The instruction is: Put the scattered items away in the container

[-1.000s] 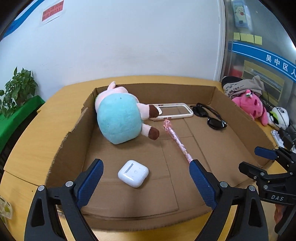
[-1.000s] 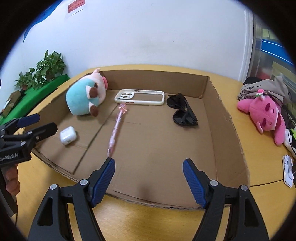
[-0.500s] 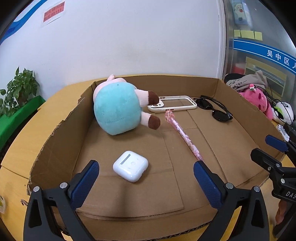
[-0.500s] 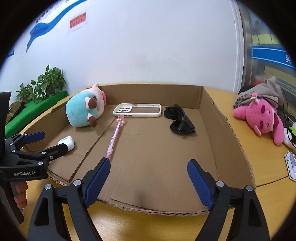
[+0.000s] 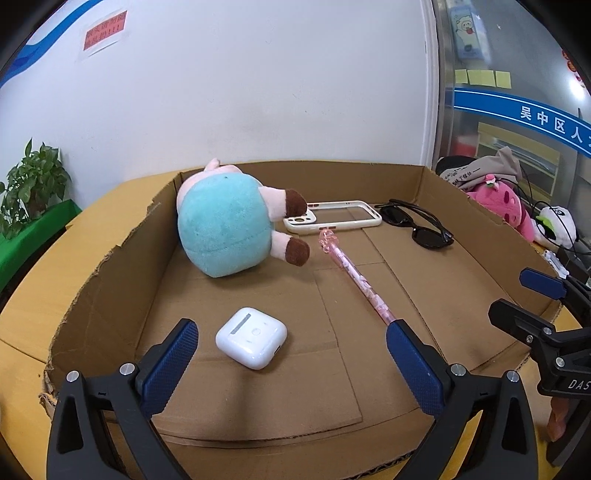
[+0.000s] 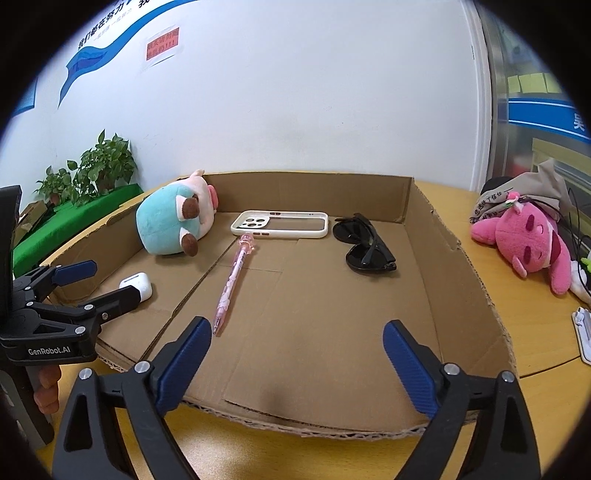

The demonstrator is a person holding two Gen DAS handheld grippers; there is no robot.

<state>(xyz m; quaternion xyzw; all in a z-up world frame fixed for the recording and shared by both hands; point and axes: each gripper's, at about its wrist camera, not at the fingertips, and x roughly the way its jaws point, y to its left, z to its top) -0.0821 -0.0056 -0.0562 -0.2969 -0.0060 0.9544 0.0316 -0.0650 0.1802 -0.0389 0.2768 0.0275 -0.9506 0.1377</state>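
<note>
The place looked like an office: a plain white wall [image 5: 258, 92] carried a red printed notice [image 5: 105, 34] and a blue banner [image 6: 96, 55], yellow sticky notes [image 5: 484, 77] clung to a glass partition [image 5: 517, 122] with blue Chinese signage, beside a potted plant [image 6: 99, 166].

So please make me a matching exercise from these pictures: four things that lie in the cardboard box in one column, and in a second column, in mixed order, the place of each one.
Things:
1. turquoise plush toy
2. black sunglasses
3. small white earbud case
4. white phone case

Places inside the brown cardboard box:
A. near the front left, closest to the left gripper
B. at the back wall, in the middle
C. in the back left corner
D. toward the back right

Pairs: 1-C, 2-D, 3-A, 4-B
</note>
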